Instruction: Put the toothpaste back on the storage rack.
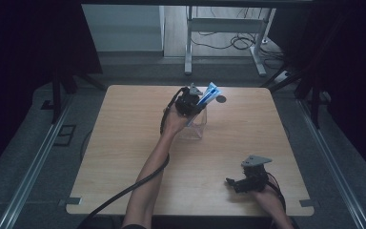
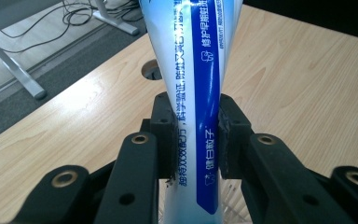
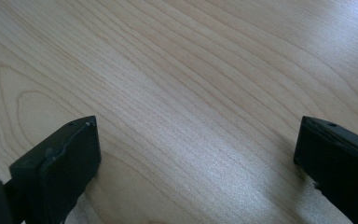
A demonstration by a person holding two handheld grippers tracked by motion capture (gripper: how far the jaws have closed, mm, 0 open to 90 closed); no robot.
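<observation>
Left tongs (image 2: 196,135) clamp the toothpaste tube (image 2: 193,70), held above the clear container (image 1: 195,128).

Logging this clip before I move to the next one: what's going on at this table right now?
A person works with two hand-held grippers at a wooden table. The left gripper is clamped on a blue-and-white toothpaste tube, holding it just above a clear plastic container near the table's far middle. The tube is tilted, not yet released. The right gripper rests near the table's front right corner with its jaws wide apart and nothing between them.
</observation>
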